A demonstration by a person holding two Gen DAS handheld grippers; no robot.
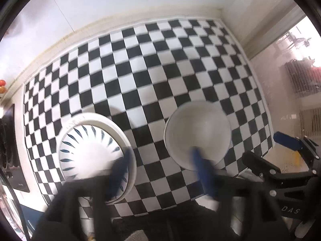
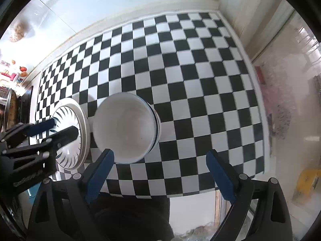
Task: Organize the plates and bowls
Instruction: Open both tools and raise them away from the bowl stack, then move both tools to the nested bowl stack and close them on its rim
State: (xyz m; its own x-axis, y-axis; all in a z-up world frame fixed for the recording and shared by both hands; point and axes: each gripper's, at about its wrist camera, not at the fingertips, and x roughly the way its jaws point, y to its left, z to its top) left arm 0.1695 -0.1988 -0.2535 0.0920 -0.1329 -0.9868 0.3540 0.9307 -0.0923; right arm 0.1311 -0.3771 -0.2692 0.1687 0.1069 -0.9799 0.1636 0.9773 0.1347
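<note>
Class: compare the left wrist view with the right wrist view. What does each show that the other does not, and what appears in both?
Only the left wrist view: the left tongs blurred, straddling the gap between the dishes. Only the right wrist view: banded rims stacked under the white bowl, and the right tongs open with nothing between them. Both: the patterned plate, the white bowl, the checkered cloth.

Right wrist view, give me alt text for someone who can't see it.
A stack of white bowls sits on a black-and-white checkered tablecloth, beside a stack of plates with blue dashes on the left. The open right gripper hangs above the table with nothing between its fingers; the left gripper reaches over the plates.
</note>
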